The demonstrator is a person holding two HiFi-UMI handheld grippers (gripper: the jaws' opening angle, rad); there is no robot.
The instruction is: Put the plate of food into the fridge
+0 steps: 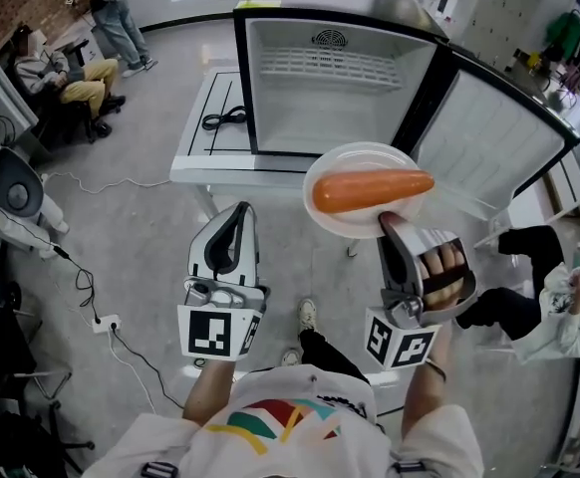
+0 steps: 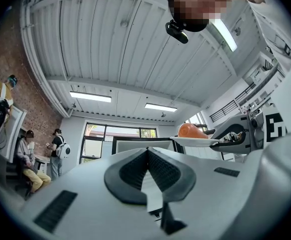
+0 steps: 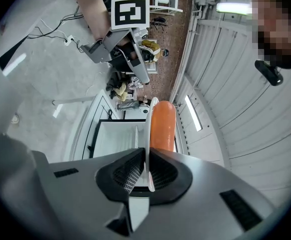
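The plate (image 1: 358,159) is clamped by its near rim in my right gripper (image 1: 394,223). It is held about level out ahead of the jaws, with a single orange carrot (image 1: 370,189) lying across it. In the right gripper view the white rim runs edge-on between the two black pads (image 3: 127,175), which press on it from both sides, and the carrot rides on the right face of the plate just past the jaw tips.

Straight ahead of that gripper, beyond the plate's far edge, stands the small fridge (image 1: 270,88). It is wide open, with white inner walls and a wire shelf (image 1: 335,63) high in the cavity. The plate is outside it, in front of the opening and not yet over the sill. The fridge door (image 1: 499,147) is swung out to the right of the gripper. The fridge sits on a white table (image 1: 195,162), and a coiled black cable (image 1: 222,119) lies on the table just left of the cabinet.

My left gripper (image 1: 232,219) hangs to the left of the right one and a little lower, apart from the plate. Its jaws are closed tip to tip with nothing between them.

Far to its left, a seated person (image 1: 61,78) and a standing person (image 1: 111,13) are by the brick wall.
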